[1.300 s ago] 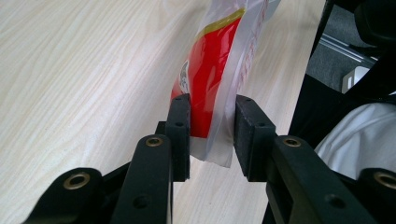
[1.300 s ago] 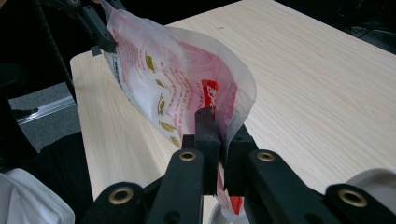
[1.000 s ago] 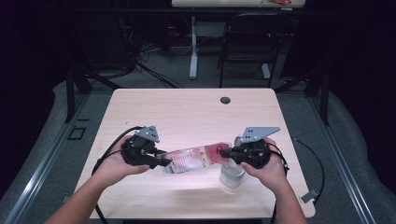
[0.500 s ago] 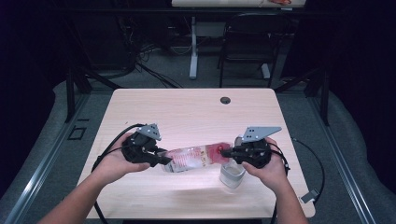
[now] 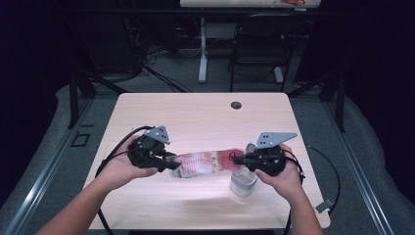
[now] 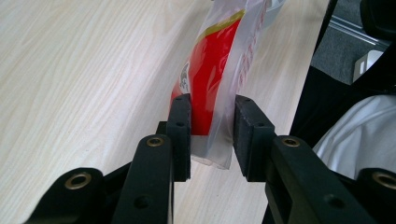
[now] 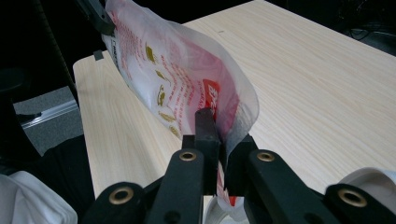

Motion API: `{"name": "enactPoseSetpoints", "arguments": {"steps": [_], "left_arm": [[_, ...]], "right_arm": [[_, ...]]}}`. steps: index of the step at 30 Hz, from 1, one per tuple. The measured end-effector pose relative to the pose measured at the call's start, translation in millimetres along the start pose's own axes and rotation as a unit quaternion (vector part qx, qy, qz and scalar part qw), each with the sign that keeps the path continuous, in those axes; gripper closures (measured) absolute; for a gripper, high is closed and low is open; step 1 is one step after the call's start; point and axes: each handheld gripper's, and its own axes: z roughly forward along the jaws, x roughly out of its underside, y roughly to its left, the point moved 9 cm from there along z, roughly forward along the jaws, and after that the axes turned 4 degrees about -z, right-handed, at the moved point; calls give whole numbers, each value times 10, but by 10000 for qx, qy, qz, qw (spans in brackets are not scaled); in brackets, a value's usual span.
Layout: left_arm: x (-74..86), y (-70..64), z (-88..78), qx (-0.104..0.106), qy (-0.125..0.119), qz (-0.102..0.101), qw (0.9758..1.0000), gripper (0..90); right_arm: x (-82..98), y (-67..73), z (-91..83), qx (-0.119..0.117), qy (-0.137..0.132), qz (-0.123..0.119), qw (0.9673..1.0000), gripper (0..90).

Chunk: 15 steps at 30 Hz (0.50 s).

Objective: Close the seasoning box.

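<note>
Moved: nothing, both hands steady | left tool (image 5: 169, 163) and right tool (image 5: 240, 159) each clamp an end of the snack pouch (image 5: 205, 163) | pouch stretched lengthwise above desk (image 5: 195, 112), mouth end over plastic cup (image 5: 243, 182)

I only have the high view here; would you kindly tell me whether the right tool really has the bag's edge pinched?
Observer: Yes, the right tool has its jaws shut on a folded edge of the bag, next to the red print.
Operator: Thank you. How does the left tool sit on its end?
Observer: The left tool has the bag's clear sealed end between its pads, which press on it from both sides.
Operator: And where is the cup relative to the right tool?
Observer: The cup shows its white rim just below and beside that tool's jaws.
</note>
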Motion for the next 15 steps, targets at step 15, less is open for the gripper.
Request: {"name": "enactPoseSetpoints", "arguments": {"steps": [15], "left_arm": [[-100,-11,-33,18,-52,35,10000,706]], "right_arm": [[29,-38,-29,31,7,56,10000,870]]}}
